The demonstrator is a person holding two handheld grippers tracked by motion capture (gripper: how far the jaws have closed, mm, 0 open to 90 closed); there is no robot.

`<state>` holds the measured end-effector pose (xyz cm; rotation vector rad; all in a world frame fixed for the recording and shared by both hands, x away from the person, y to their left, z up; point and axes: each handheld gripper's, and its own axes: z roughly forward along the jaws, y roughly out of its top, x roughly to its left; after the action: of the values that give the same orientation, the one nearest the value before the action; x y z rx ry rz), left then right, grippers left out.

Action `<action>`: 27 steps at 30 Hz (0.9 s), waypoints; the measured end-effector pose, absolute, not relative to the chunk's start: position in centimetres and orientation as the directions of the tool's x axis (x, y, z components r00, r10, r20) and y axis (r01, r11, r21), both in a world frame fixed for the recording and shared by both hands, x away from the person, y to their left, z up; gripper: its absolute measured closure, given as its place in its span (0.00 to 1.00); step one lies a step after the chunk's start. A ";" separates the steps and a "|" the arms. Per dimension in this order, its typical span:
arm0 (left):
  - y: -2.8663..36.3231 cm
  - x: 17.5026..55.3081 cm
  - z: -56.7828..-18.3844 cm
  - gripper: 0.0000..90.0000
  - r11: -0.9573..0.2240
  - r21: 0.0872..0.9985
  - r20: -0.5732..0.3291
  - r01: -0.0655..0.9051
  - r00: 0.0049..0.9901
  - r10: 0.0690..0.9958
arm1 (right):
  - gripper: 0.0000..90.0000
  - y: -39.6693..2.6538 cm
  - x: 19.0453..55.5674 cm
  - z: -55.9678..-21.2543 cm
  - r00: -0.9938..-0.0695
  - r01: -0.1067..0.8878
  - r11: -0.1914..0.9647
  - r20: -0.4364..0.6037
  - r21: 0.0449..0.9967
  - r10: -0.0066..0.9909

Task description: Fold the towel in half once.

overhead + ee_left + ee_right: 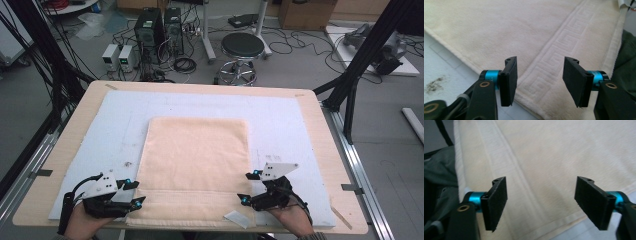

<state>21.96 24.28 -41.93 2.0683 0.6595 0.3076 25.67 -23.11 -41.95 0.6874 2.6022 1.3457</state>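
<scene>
I have a hand-held gripper in each hand at the near edge of the counter [310, 125], one at each near corner of the cream towel [195, 165]. The towel lies flat in a neat rectangle on the pale blue mat [280, 120], roughly in the middle, its patterned border running along the near side.

My left hand-held gripper [134, 194] sits at the near left corner with its jaws apart; in the left gripper view [539, 82] the towel's key-pattern band lies between and under the pads, and nothing is pinched. My right hand-held gripper [248, 187] is at the near right corner, jaws spread wide; in the right gripper view [541, 203] the hem passes beneath them, again ungripped.

As I judge it, the towel looks already folded at least once, since its near edge shows a doubled band. Both corners are lined up for a grasp, but neither is taken. What is left, I think, is to close on both near corners, lift them and carry them to the far edge for the next fold

A small white slip [236, 218] lies near my right hand
</scene>
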 end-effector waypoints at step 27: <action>22.8 26.7 -38.7 0.28 -0.364 0.873 -0.029 0.326 0.778 0.628 | 0.18 -23.3 30.8 -38.8 -0.835 0.345 0.425 0.067 0.837 0.545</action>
<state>26.70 22.77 -38.72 1.9767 0.7169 0.3819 30.76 -23.28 -38.82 0.7821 2.4636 1.3704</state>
